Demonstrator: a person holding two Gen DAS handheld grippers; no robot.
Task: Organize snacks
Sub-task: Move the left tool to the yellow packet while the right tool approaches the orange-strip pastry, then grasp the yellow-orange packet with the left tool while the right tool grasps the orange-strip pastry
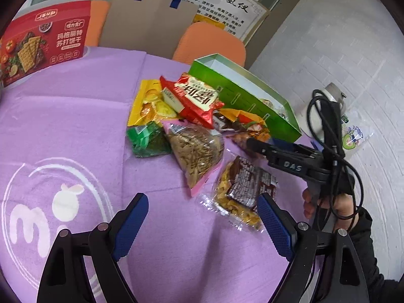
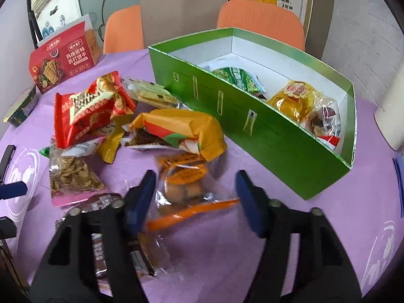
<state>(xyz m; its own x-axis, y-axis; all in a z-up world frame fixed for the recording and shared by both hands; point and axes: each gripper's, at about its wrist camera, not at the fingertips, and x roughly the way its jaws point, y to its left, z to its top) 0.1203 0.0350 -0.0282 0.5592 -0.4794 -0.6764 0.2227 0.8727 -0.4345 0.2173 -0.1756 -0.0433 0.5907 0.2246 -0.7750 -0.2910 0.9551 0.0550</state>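
**Purple cloth, loose snacks, green box half filled**

Left wrist view: purple cloth (image 1: 63, 126) covers the table, with a heap of packets at its middle. The left gripper (image 1: 202, 217) stands wide with nothing between its fingers. A brown packet (image 1: 242, 186) lies just ahead of its right finger, which covers the packet's near corner. A seed bag (image 1: 197, 154) lies beside that, long axis running away from the camera. The green box (image 1: 242, 96) sits behind the heap, its long side slanting back-left to front-right. The right gripper (image 1: 255, 144) reaches in from the right; a cable-draped hand (image 1: 325, 202) holds it, and its tips are too foreshortened to judge.

Right wrist view: the right gripper (image 2: 195, 194) is wide, straddling a clear orange-edged packet (image 2: 184, 189) without touching it. An orange bag (image 2: 176, 131) lies behind. The box (image 2: 277, 136) holds several snacks; its near wall hides their lower parts. A red carton (image 2: 63, 65) stands far left.
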